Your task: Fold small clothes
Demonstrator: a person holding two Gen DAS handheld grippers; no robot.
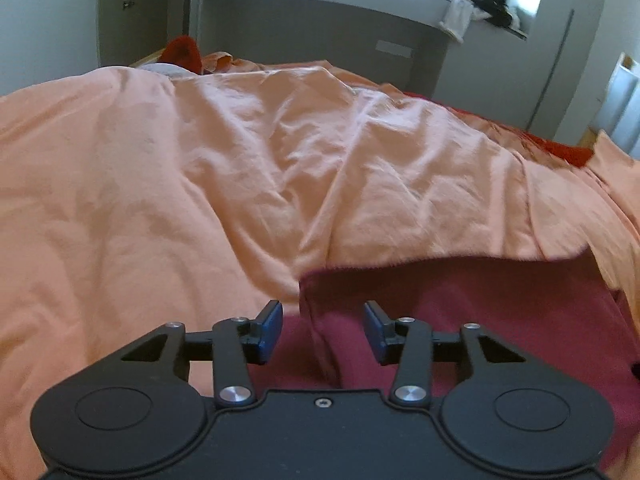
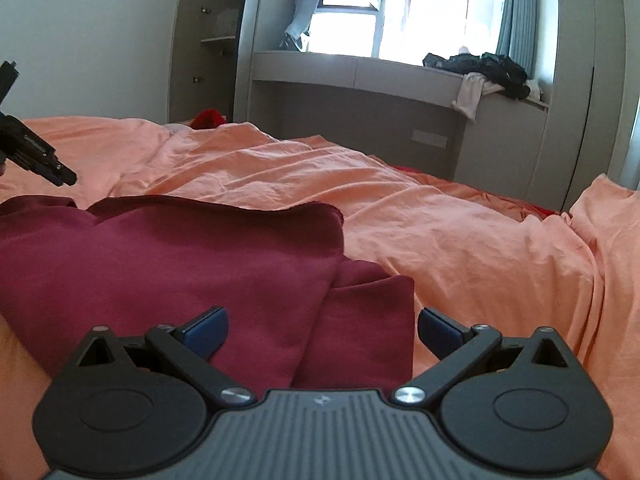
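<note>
Roughly midway through a fold is how this moment reads. At the left, the left gripper [image 1: 323,330] hangs above the near left part of a dark red garment [image 1: 460,320], its blue pads [image 1: 269,332] parted with nothing between them, so it is released; the right wrist view catches it again as a dark shape at the far left edge [image 2: 60,174], lifted clear of the cloth. The garment lies on an orange bedcover [image 1: 200,184] that spreads, rumpled, across the whole bed. Moving right, the cloth shows a doubled upper layer with a fairly straight far edge [image 2: 224,204], and a seam or crease runs diagonally down toward the camera. Further right, a smaller flap [image 2: 368,312] pokes out from under that layer, uneven with it. The right gripper [image 2: 322,330] hovers over this area, fingers spread wide and empty. In my judgement one fold is laid down, but the piece is still broad and loosely aligned, so at least one more fold and some squaring up remain. Beyond the bed, on the right, a window ledge [image 2: 360,72] holds a dark heap of other clothes [image 2: 480,66]; whether they belong to the job cannot be told.
</note>
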